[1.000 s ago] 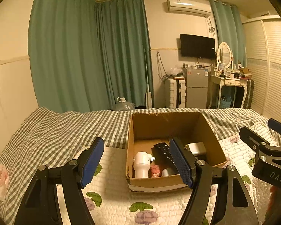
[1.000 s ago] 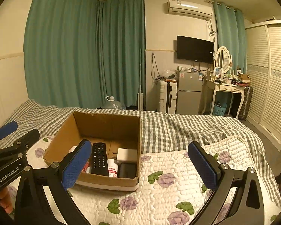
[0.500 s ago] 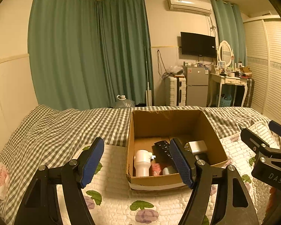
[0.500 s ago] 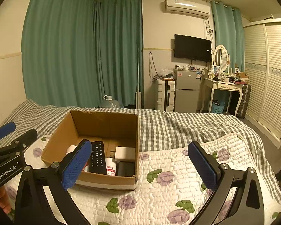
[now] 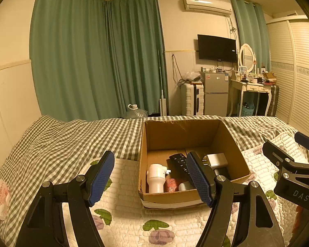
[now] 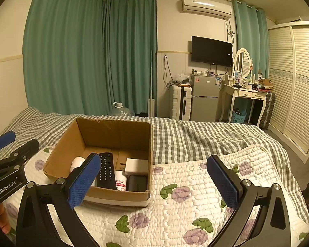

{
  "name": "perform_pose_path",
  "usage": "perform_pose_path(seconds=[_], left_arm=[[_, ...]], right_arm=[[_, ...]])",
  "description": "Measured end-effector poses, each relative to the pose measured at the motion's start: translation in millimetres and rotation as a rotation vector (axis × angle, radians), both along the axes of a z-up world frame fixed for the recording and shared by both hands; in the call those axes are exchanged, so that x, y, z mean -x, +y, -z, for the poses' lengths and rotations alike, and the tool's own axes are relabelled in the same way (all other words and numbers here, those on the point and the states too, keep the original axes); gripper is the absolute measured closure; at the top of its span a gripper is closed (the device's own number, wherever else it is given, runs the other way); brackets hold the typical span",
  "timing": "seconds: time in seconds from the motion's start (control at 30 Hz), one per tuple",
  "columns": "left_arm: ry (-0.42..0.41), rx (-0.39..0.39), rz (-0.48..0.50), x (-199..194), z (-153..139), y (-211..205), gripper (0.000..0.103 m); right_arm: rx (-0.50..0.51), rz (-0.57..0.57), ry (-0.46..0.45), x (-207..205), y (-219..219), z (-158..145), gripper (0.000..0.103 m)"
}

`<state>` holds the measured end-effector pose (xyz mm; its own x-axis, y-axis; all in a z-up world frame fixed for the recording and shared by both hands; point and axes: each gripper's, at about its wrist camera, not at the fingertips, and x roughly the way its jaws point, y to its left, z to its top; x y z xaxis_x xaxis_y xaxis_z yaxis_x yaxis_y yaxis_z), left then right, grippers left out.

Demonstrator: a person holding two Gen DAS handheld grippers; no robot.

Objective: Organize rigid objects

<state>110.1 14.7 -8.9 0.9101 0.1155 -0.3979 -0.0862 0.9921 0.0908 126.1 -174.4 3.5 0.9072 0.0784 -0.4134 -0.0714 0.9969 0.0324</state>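
On the bed, just past the tips of both grippers, sits an open brown cardboard box [image 6: 113, 131] on a white quilted blanket with purple flowers [image 6: 187, 189]. The left gripper [image 5: 150, 179] has its blue-padded fingers [image 5: 101, 177] spread wide and holds nothing. The right gripper [image 6: 154, 182] is spread wide too, and it is empty. Inside the box lie a long black remote control [image 6: 106, 169], a white plastic bottle with a wide cap [image 5: 156, 175], a small white bottle with a red label [image 6: 120, 182], a flat white square block [image 6: 137, 165] and a small black box [image 6: 137, 183]. In the left view the box is ahead of the right finger; in the right view it is ahead of the left finger. It looks like the things are already packed, or one is about to be picked out; I cannot tell which. To do it well, pick one thing, come down from above between the box walls, keep the fingers wide until they are on both sides of it, then squeeze gently. The things lie close together, so go slowly and do not bump the cardboard rim.
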Motion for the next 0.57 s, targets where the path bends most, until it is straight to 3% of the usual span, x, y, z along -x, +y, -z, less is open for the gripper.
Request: perform_pose_path(seconds=[0.57], left_arm=[[0.003,-0.002,0.002,-1.9,2.5,2.7,0.028]], right_arm=[[0.01,0.001,0.014,0.0,-0.4,4.2,0.0]])
